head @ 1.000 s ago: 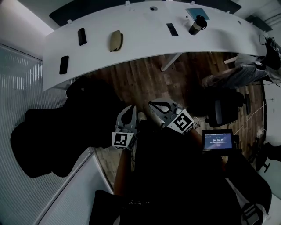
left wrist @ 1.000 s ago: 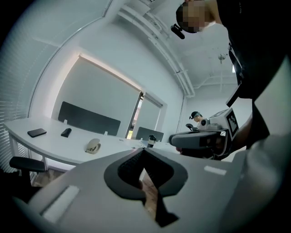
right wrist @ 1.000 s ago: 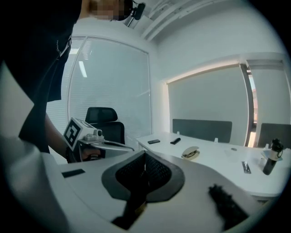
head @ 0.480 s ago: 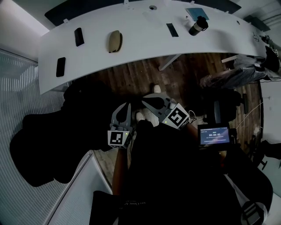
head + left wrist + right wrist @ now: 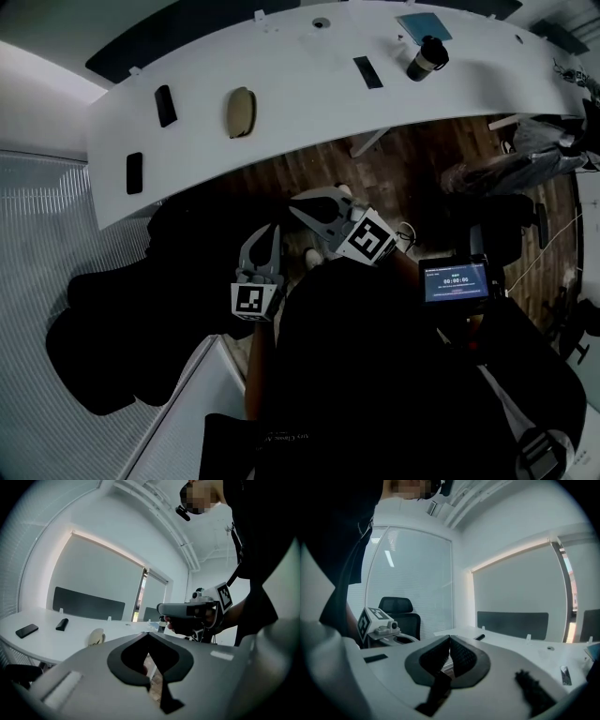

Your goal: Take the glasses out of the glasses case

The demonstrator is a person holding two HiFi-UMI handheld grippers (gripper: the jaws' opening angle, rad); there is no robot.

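Well apart from both sets of fingers, the tan glasses case [image 5: 240, 112] lies on the curved white tabletop [image 5: 300, 89], with a black slab [image 5: 165, 105] to its left. The left gripper [image 5: 269, 229] and the right gripper [image 5: 296, 202] hang over the wooden floor [image 5: 412, 159], short of the tabletop's edge. Each has its fingers pressed together with nothing between them.

A long, curved white table [image 5: 300, 89] carried everything. Toward its left end lay a black phone [image 5: 134, 172], a second dark flat object [image 5: 165, 105] and a tan glasses case [image 5: 240, 112], each apart from the next. Further right were a black strip [image 5: 367, 72], an upright lidded cup [image 5: 427, 58] and a blue pad [image 5: 423, 26] just behind it.
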